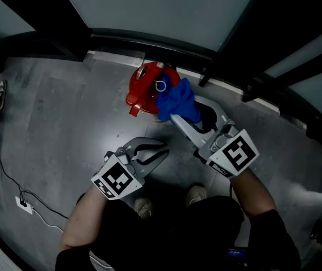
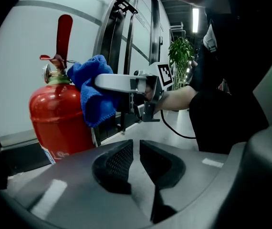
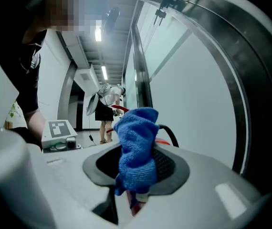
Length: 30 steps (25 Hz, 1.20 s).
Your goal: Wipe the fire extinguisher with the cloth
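A red fire extinguisher (image 1: pixel 141 90) stands on the grey floor by the wall base; the left gripper view shows its red body (image 2: pixel 57 116) with the handle and lever on top. A blue cloth (image 1: pixel 178 101) is pressed against the extinguisher's top and right side, and my right gripper (image 1: pixel 179 117) is shut on it. In the right gripper view the blue cloth (image 3: pixel 137 149) bulges between the jaws and hides most of the extinguisher. My left gripper (image 1: pixel 160 151) hangs lower left of the extinguisher, jaws nearly together, holding nothing; its own view (image 2: pixel 135 160) shows a thin gap.
A dark metal frame with glass panels (image 1: pixel 166 10) runs along the wall behind the extinguisher. A white cable and plug (image 1: pixel 24 203) lie on the floor at left. Another person's shoe (image 1: pixel 0 89) is at the far left edge. My own shoes (image 1: pixel 196 194) stand just below the grippers.
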{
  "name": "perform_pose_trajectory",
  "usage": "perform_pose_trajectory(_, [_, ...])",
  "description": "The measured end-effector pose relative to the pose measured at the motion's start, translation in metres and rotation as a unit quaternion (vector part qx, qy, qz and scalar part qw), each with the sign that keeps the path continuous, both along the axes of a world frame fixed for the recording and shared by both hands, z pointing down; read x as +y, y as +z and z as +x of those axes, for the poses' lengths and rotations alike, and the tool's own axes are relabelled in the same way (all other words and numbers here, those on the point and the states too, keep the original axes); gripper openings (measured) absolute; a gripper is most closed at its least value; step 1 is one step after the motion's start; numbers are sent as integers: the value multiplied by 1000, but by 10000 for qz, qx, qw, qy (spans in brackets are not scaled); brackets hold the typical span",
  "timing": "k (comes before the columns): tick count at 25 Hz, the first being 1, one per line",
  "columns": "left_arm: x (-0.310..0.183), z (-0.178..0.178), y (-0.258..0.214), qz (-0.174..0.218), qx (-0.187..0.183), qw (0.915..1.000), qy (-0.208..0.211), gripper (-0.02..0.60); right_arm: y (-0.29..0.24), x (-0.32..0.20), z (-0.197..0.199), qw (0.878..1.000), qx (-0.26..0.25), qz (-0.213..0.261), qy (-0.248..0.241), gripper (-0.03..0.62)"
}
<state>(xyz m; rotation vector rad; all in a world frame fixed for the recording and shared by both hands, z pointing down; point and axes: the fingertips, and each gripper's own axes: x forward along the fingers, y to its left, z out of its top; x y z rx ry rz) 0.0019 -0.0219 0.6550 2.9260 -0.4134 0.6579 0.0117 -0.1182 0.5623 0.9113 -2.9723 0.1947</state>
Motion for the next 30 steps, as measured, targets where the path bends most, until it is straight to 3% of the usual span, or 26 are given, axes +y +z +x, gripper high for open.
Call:
perform_pose_trajectory(4, [-1, -6, 1, -13, 7, 10000, -76, 51, 2, 2, 1, 9999, -89, 138, -8, 135])
perform_pose_trajectory(8, [-4, -4, 2, -32, 56, 9999, -97, 51, 15, 10, 5, 9999, -150, -17, -61, 135])
perform_pose_trajectory(16, [-2, 1, 3, -52, 37, 10000, -25, 51, 87, 21, 7, 9972, 657, -303, -205, 135])
perform_pose_trajectory(24, [2, -5, 2, -32, -12, 10000, -74, 51, 155, 12, 10, 9906, 713, -1160, -154, 135])
perform_pose_trajectory(30, [6, -11, 4, -64, -98, 9999, -124, 51, 200, 18, 3, 9809, 1124, -1579, -178, 135])
